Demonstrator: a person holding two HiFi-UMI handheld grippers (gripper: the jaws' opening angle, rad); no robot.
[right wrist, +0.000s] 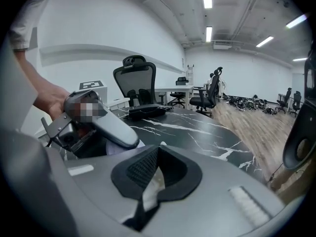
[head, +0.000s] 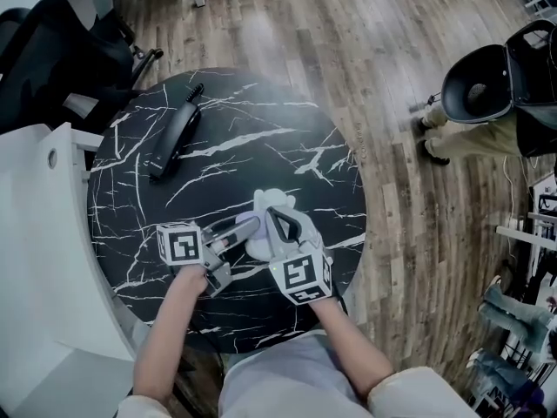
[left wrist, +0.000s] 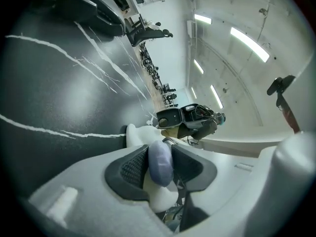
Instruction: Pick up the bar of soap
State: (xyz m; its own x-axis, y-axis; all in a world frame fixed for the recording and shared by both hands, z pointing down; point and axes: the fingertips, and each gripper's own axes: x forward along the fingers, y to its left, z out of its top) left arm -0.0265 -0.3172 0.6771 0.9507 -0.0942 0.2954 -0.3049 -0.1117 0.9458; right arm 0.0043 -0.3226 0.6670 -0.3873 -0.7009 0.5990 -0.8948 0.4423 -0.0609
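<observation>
A pale lavender bar of soap (left wrist: 160,164) stands on edge between the pads of my left gripper (left wrist: 160,154), and both pads press on its sides. Under it lies a white soap dish (left wrist: 139,135) on the black marble table (left wrist: 54,98). In the head view the left gripper (head: 248,229) reaches in from the left at the dish (head: 274,200), near the table's front. My right gripper (head: 277,220) sits right beside it. In the right gripper view its jaws (right wrist: 157,152) meet at the tips, with the white dish (right wrist: 152,181) wedged between the pads.
A long black brush (head: 174,129) lies at the table's far left. A black office chair (head: 43,50) and a white cabinet (head: 35,259) stand to the left of the table. A person (head: 474,133) stands on the wood floor at the right.
</observation>
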